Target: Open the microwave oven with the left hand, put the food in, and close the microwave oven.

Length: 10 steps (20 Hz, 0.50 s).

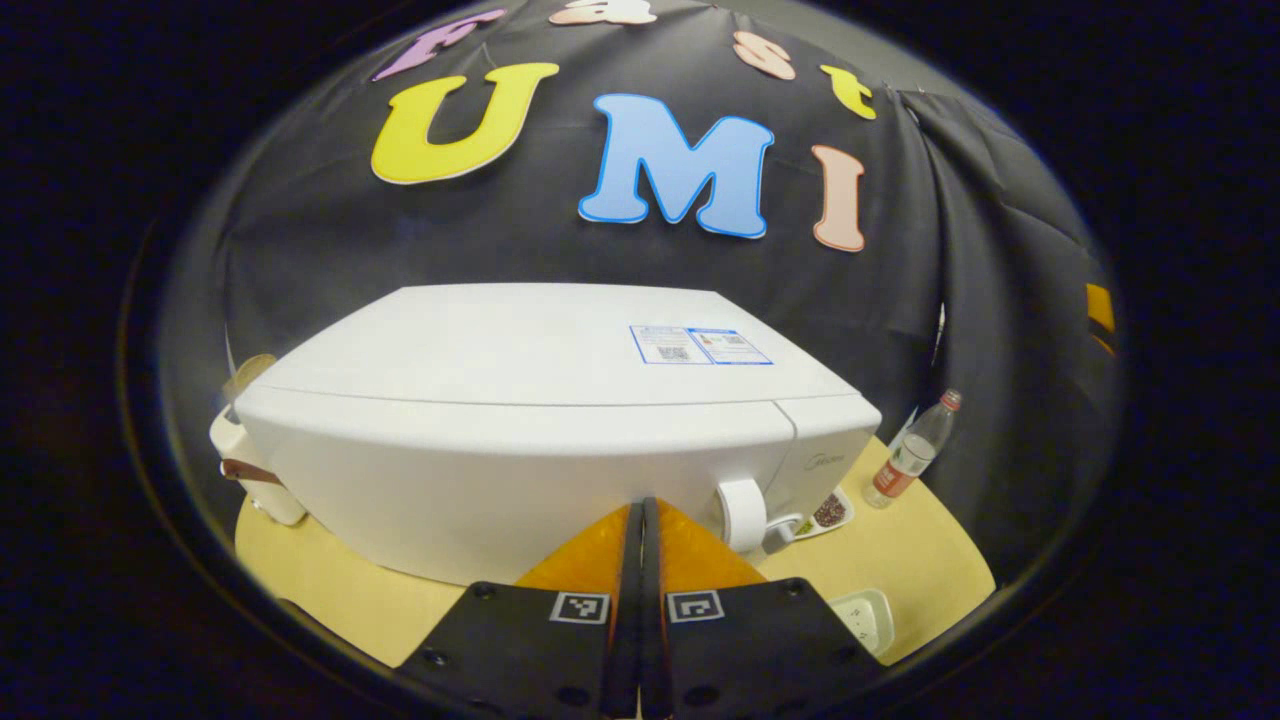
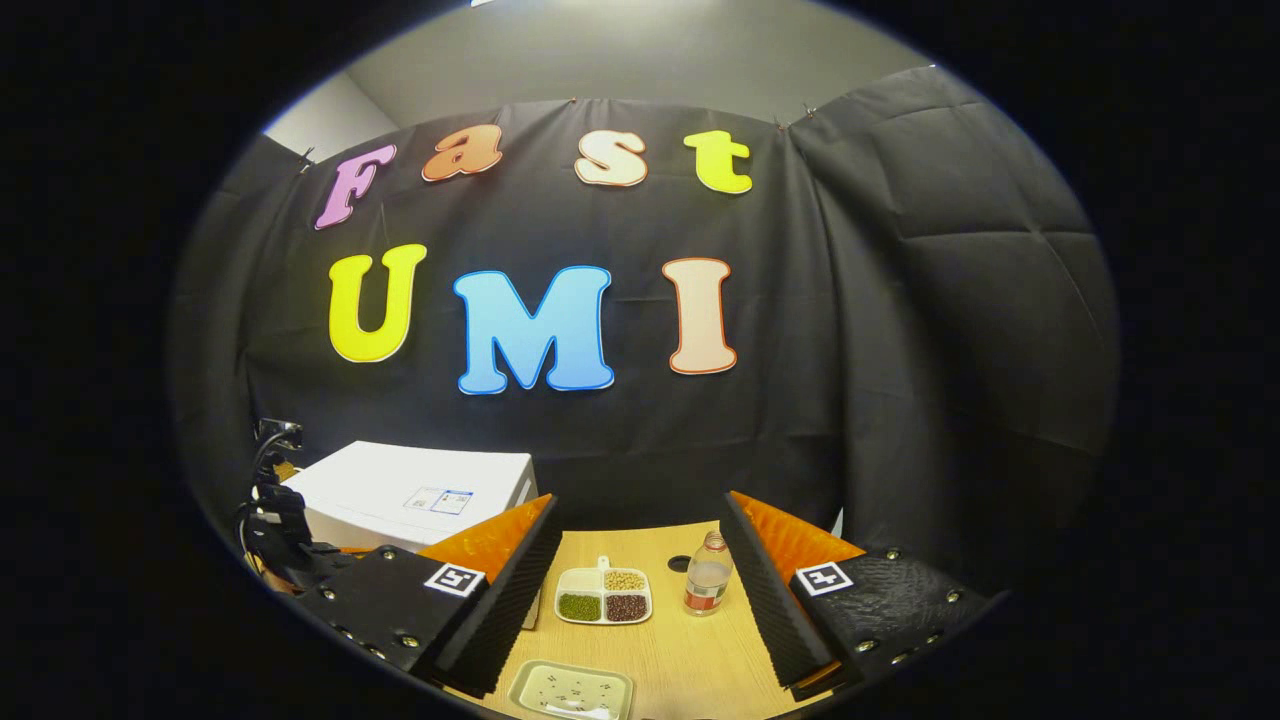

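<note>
In the left gripper view my left tool [image 1: 640, 520] had its two fingers pressed flat together with nothing between them, their tips right up against the front of the white microwave oven [image 1: 540, 400]. The oven stood shut on the wooden table [image 1: 930, 540], with its white handle [image 1: 742, 513] just to the right of my fingertips. Left of the oven sat a pale container [image 1: 250, 470] with a brown band. Past the oven's right corner I saw the edge of the food tray [image 1: 828, 513], and farther right a clear bottle [image 1: 912, 452] standing upright near the booth wall.

In the right gripper view my right tool [image 2: 640, 590] was spread wide and held nothing. Nearest, at the bottom between the fingers, lay a pale flat tray [image 2: 572, 690]. Beyond it the food tray [image 2: 604, 596] rested on the table [image 2: 700, 650], with green, tan and dark red fillings in three compartments. The bottle [image 2: 707, 574] stood just beside it to the right. The microwave oven [image 2: 415, 492] sat farther off on the left.
</note>
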Tool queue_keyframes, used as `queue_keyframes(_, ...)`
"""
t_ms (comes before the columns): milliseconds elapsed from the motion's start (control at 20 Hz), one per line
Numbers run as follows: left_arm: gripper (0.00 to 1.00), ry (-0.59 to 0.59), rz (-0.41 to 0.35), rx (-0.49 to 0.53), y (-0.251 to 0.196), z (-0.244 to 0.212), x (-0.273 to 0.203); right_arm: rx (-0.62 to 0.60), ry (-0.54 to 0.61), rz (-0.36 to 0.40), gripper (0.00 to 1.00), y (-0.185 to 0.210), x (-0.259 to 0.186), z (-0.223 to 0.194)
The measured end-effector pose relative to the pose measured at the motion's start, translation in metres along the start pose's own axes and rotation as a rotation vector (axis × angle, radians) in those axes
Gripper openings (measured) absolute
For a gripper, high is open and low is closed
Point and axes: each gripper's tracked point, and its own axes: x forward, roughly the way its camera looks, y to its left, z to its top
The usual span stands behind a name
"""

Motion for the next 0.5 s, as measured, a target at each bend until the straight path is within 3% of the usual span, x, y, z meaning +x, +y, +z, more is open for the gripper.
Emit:
queue_keyframes(250, 0.07, -0.078, 0.028, -0.02, 0.021, 0.035, -0.028, -0.026, -0.012, 0.0, 0.97, 0.012, -0.023, 0.002)
queue_keyframes(500, 0.07, -0.272, 0.054, 0.018, 0.043, 0.104, -0.117, -0.019, -0.022, 0.033, 0.97, 0.042, -0.041, 0.01)
